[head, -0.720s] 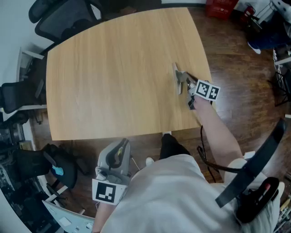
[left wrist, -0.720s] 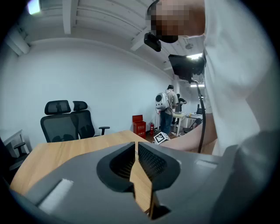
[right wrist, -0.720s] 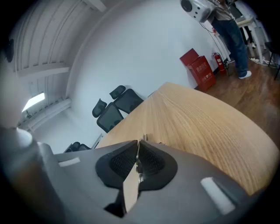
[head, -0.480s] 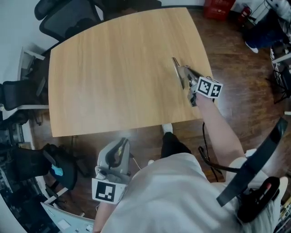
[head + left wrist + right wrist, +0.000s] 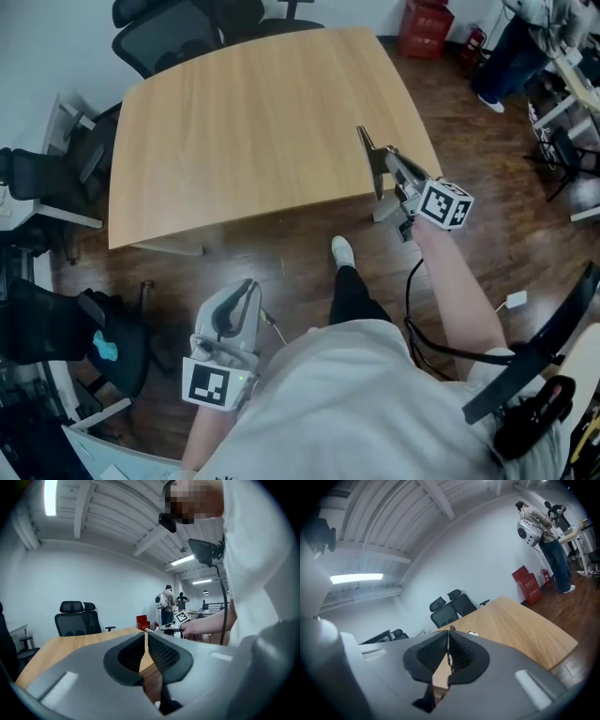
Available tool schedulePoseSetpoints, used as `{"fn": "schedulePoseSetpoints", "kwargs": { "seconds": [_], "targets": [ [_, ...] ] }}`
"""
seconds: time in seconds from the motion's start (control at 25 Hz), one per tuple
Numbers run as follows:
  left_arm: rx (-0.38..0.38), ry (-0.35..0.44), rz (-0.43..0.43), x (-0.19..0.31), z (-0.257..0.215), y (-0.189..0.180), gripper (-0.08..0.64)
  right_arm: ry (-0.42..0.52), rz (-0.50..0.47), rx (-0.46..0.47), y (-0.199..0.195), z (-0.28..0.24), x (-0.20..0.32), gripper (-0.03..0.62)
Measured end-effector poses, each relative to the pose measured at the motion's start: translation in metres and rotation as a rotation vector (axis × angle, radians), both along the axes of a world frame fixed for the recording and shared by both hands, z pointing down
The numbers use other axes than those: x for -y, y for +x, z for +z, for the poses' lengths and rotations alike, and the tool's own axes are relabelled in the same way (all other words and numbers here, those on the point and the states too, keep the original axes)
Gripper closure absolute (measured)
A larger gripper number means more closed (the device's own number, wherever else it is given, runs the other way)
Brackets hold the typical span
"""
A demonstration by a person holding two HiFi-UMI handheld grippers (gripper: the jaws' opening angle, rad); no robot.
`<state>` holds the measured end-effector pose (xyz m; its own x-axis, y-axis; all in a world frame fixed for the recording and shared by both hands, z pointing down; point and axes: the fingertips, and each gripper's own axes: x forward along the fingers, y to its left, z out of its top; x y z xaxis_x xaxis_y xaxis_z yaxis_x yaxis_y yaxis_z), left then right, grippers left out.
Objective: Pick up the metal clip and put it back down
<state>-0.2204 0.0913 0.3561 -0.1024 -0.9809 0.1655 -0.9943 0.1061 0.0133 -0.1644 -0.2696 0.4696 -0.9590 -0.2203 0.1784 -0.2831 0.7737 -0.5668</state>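
Note:
The metal clip [image 5: 369, 157], a long thin grey strip, hangs in the air over the right front edge of the wooden table [image 5: 244, 131]. My right gripper [image 5: 387, 169] is shut on its lower part. In the right gripper view a thin sliver of the clip [image 5: 450, 657] shows pinched between the shut jaws, with the table [image 5: 520, 625] below and beyond. My left gripper [image 5: 228, 317] is held low over the floor by the person's left side, shut, with nothing in it. In the left gripper view its pads [image 5: 161, 653] meet, and the right gripper [image 5: 180, 618] shows beyond.
Black office chairs [image 5: 178, 28] stand at the table's far side, and more stand on the left [image 5: 37, 178]. A red crate [image 5: 427, 19] and a standing person [image 5: 511, 47] are at the far right. The person's shoe [image 5: 342, 251] rests on the dark wood floor.
The right gripper has risen with the clip and drawn nearer the table's front edge. The head view has shifted, so more floor shows. The left gripper stays low.

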Motion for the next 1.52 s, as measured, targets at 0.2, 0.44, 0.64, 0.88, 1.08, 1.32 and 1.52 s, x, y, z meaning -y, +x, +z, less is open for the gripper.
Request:
{"fn": "schedulePoseSetpoints", "kwargs": {
  "seconds": [0.2, 0.44, 0.64, 0.88, 1.08, 1.32, 1.52],
  "targets": [
    [0.015, 0.029, 0.010, -0.055, 0.007, 0.015, 0.548, 0.009, -0.025, 0.007, 0.055, -0.027, -0.093, 0.584],
    [0.010, 0.040, 0.028, -0.090, 0.012, 0.031, 0.549, -0.001, -0.113, 0.037, 0.090, -0.053, -0.187, 0.584],
    [0.020, 0.065, 0.050, -0.097, 0.010, 0.047, 0.560, 0.002, -0.166, 0.061, 0.109, -0.077, -0.231, 0.584],
    [-0.010, 0.101, 0.044, -0.104, 0.005, 0.052, 0.557, 0.007, -0.177, 0.086, 0.111, -0.090, -0.247, 0.584],
    [0.009, 0.106, 0.020, -0.108, 0.000, 0.050, 0.540, -0.009, -0.181, 0.087, 0.105, -0.092, -0.238, 0.584],
    [0.011, 0.111, -0.043, -0.115, -0.003, 0.036, 0.540, -0.060, -0.187, 0.080, 0.072, -0.077, -0.204, 0.584],
    [0.042, 0.107, -0.077, -0.105, 0.000, 0.017, 0.540, -0.083, -0.174, 0.084, 0.034, -0.064, -0.153, 0.584]
  ]
}}
